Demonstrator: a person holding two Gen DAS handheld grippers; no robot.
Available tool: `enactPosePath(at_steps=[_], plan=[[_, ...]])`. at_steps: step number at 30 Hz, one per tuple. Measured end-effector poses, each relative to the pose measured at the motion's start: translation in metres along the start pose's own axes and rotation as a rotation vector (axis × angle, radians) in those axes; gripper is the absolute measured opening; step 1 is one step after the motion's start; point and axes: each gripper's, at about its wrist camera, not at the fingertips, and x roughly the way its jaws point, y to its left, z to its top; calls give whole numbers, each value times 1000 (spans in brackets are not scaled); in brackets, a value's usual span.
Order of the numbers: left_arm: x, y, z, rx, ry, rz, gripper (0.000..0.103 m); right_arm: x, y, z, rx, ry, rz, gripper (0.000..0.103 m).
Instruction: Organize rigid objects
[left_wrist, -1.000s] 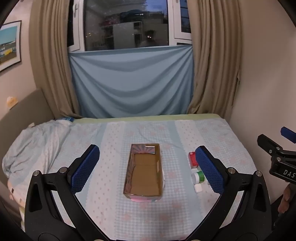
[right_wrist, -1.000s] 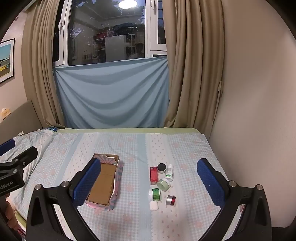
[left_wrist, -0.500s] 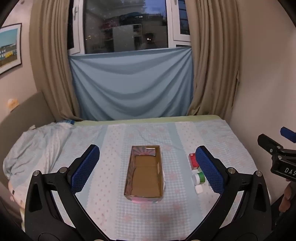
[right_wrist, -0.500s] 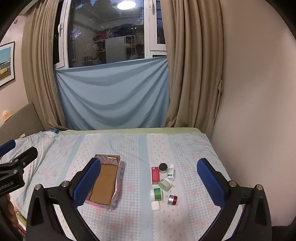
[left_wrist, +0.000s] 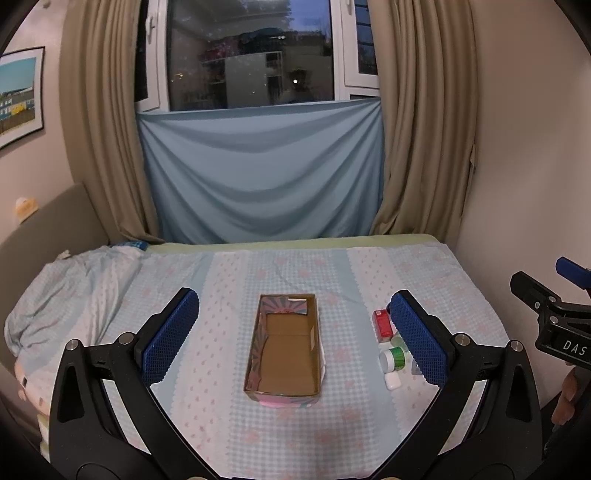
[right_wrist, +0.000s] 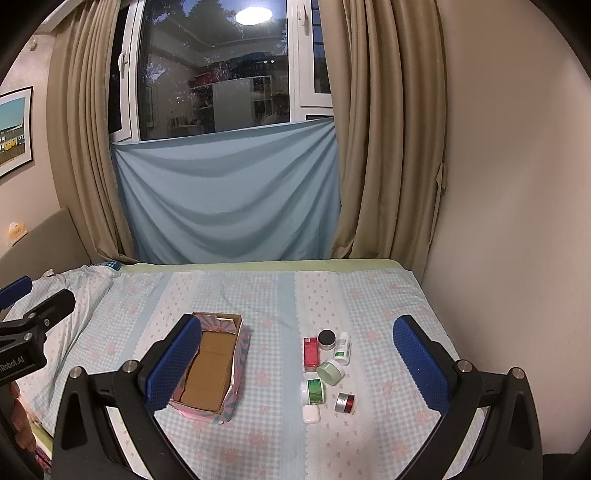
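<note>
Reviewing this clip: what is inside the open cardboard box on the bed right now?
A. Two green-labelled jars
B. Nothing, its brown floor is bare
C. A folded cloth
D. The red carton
B: the cardboard box shows only its bare brown floor, while the red carton, the jars and the small bottles lie in a cluster on the bedspread to its right, apart from it.

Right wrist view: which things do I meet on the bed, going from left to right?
Left gripper → cardboard box → red box → white bottle
</note>
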Motion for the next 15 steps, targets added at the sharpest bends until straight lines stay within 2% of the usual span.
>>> enactPosePath(at_steps=[15], plan=[[1, -2, -2, -12, 14, 1, 102, 0, -3, -5, 6, -6, 10, 103]])
